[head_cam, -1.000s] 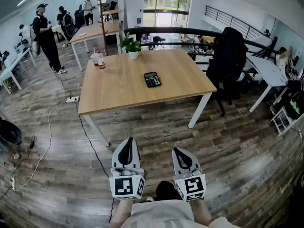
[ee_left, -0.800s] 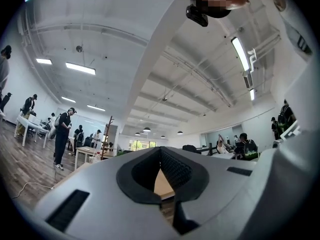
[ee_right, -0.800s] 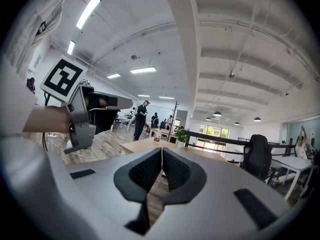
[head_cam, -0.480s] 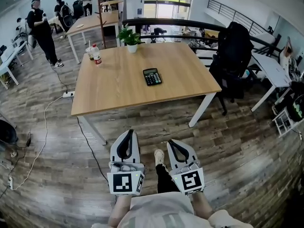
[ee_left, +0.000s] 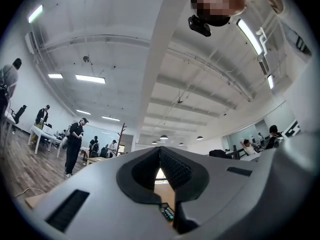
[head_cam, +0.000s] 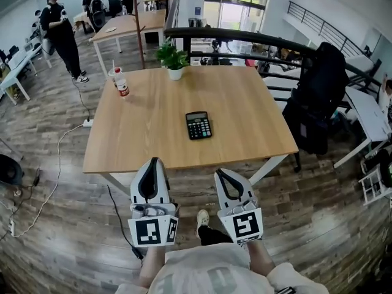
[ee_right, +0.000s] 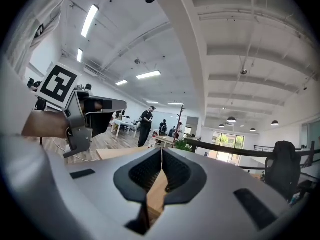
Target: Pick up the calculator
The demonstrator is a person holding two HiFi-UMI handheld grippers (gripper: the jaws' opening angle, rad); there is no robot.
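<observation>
A black calculator (head_cam: 198, 125) lies flat near the middle of the wooden table (head_cam: 141, 133). Both grippers are held side by side in front of the table's near edge, short of the calculator and touching nothing. My left gripper (head_cam: 154, 160) is shut and empty, its tip over the table's front edge. My right gripper (head_cam: 218, 173) is shut and empty, just off that edge. In the left gripper view the calculator (ee_left: 167, 212) shows through the gap below the closed tips of the left gripper (ee_left: 160, 149). The right gripper view shows the right gripper (ee_right: 161, 149) and only tabletop (ee_right: 157, 190) under the closed tips.
A potted plant (head_cam: 174, 59) stands at the table's far edge, a bottle (head_cam: 122, 86) and a cup at its far left corner. A black chair with a jacket (head_cam: 318, 97) is on the right. A railing (head_cam: 245, 38) runs behind. People (head_cam: 61, 32) stand far left; a cable (head_cam: 87, 122) lies on the floor.
The table and calculator have come much nearer. Both grippers moved forward together from open floor to the table's near edge, staying shut.
</observation>
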